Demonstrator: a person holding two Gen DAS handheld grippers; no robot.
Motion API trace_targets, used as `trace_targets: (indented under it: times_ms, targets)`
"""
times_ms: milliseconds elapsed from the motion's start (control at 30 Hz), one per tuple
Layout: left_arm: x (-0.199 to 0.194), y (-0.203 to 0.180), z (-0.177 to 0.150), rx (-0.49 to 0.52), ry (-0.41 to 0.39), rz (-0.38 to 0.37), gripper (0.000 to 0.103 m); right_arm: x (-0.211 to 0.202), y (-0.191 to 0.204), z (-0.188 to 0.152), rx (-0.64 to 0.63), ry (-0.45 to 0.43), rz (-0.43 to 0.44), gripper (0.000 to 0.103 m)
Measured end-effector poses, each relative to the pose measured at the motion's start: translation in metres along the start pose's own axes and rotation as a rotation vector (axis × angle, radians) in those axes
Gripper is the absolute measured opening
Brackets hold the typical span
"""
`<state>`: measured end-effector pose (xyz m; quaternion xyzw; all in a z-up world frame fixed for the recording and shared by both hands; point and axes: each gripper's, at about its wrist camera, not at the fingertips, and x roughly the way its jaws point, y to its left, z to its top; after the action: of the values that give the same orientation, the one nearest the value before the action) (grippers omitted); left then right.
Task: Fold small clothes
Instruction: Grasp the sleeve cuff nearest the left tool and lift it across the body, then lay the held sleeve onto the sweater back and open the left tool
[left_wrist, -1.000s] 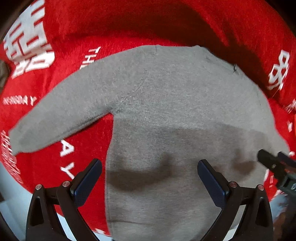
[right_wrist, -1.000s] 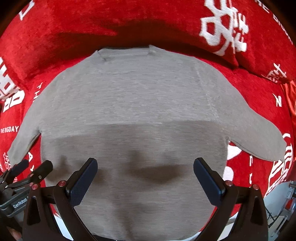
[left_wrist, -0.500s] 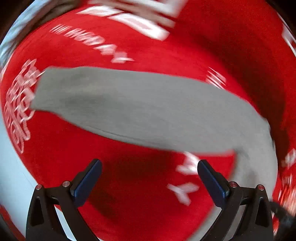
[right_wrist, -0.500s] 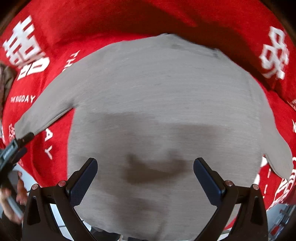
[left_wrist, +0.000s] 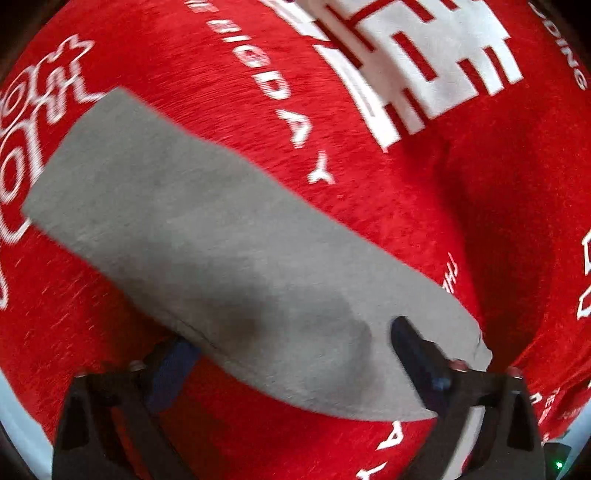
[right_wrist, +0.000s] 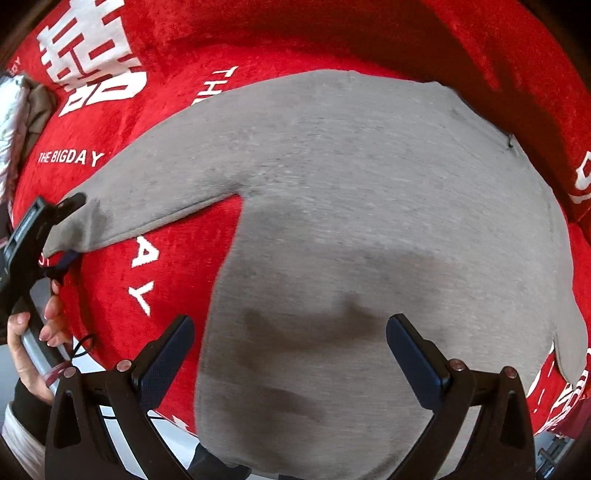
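sweater (right_wrist: 369, 221) flat on red blanket (right_wrist: 258, 44); my left gripper (left_wrist: 291, 350) fingers closing around sleeve cuff (right_wrist: 74, 225), right gripper (right_wrist: 290, 350) fingers spread above hem.

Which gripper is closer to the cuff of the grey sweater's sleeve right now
Left. The left gripper has the sleeve cuff between its closing fingers. The right gripper hovers open over the grey sweater, above its body and away from that cuff.
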<state>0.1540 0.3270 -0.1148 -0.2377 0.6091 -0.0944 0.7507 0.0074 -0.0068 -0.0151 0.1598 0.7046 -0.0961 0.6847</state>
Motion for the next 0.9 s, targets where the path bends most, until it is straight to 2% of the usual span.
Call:
trace_targets:
  times_ms: [33,100,133,167,233,367,500,700,800,900]
  targets:
    - [0.002,-0.002,0.001,0.012,-0.002,0.017,0.077,0.0,0.002,0.0,-0.001,0.001,-0.002,0.103]
    - [0.008,-0.005,0.002,0.012,-0.005,0.037,0.039,0.0,0.006,0.0,0.001,0.002,-0.004,0.103]
    - [0.01,-0.001,0.005,0.004,-0.004,0.005,0.029,0.001,0.008,0.001,0.002,0.003,-0.004,0.103]
    - [0.008,0.001,0.01,-0.007,0.002,-0.053,0.013,0.001,0.009,0.001,0.003,0.003,-0.005,0.103]
    - [-0.003,0.007,0.02,-0.016,-0.014,-0.154,0.011,0.001,0.011,0.001,0.003,0.002,-0.008,0.103]
    - [-0.019,-0.01,0.022,0.081,-0.049,-0.196,0.011,-0.001,0.008,-0.001,0.021,0.002,-0.01,0.103]
    - [-0.039,-0.047,0.023,0.196,-0.068,-0.293,0.011,-0.006,-0.001,-0.005,0.052,-0.013,-0.007,0.103]
    - [-0.061,-0.138,0.007,0.4,-0.043,-0.431,0.011,-0.019,-0.036,-0.015,0.145,-0.032,0.008,0.103]
    - [-0.064,-0.192,-0.018,0.496,-0.008,-0.485,0.011,-0.028,-0.063,-0.022,0.19,-0.045,0.007,0.103]
    - [-0.055,-0.253,-0.058,0.609,0.036,-0.507,0.011,-0.034,-0.097,-0.031,0.245,-0.051,0.003,0.103]
